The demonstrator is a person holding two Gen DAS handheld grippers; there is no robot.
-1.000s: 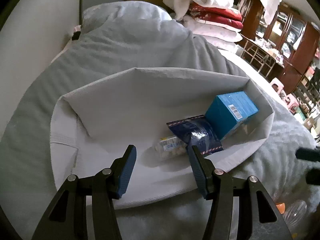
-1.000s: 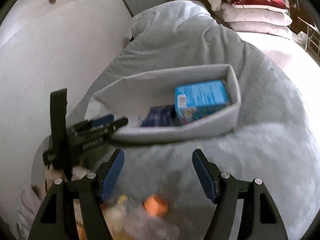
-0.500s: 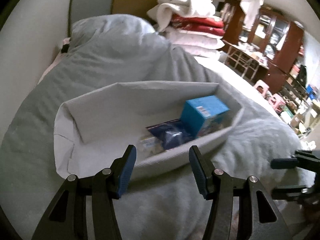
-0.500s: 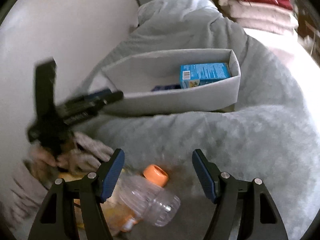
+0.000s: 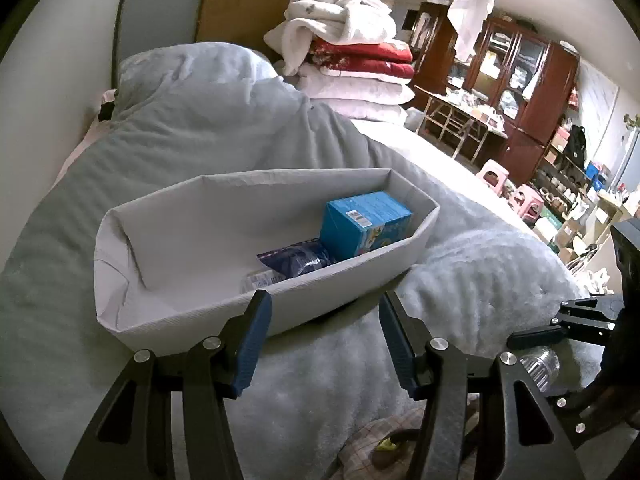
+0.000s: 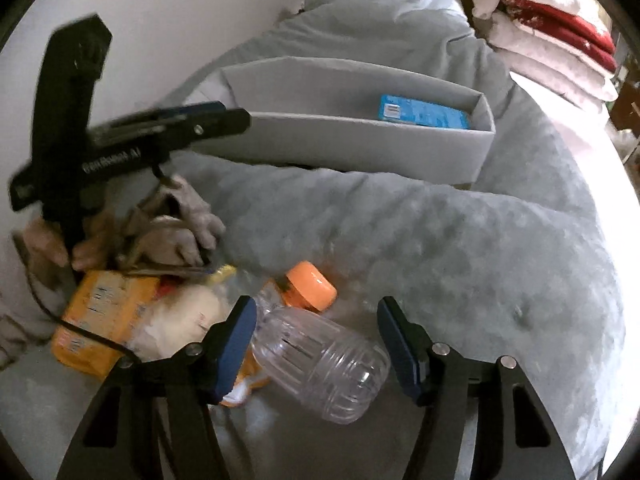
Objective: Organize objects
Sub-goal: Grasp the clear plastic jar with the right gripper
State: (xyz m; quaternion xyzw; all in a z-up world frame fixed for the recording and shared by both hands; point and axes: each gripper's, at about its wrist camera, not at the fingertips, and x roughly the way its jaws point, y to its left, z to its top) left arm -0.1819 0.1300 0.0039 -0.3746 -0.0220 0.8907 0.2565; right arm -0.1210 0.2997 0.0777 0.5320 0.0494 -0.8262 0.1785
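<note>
A grey fabric bin [image 5: 312, 300] sits on a grey quilt and holds a blue box [image 5: 366, 220], a dark blue packet [image 5: 296, 258] and a small labelled item [image 5: 262, 280]. My left gripper [image 5: 324, 340] is open and empty, just in front of the bin's near wall. My right gripper [image 6: 316, 344] is open, its fingers on either side of a clear plastic bottle [image 6: 320, 364] with an orange cap [image 6: 310, 286], lying on the quilt. The bin [image 6: 360, 148] and the left gripper [image 6: 168, 124] also show in the right wrist view.
An orange-yellow packet [image 6: 96, 320] and a pale wrapped item [image 6: 188, 320] lie left of the bottle, next to a gloved hand [image 6: 176, 224]. Folded bedding [image 5: 352, 56] is stacked behind. Wooden cabinets [image 5: 520, 92] and stools stand at the far right.
My left gripper has drawn back out of the bin to in front of its near wall. My right gripper has moved down to the bottle, which now lies between its fingers.
</note>
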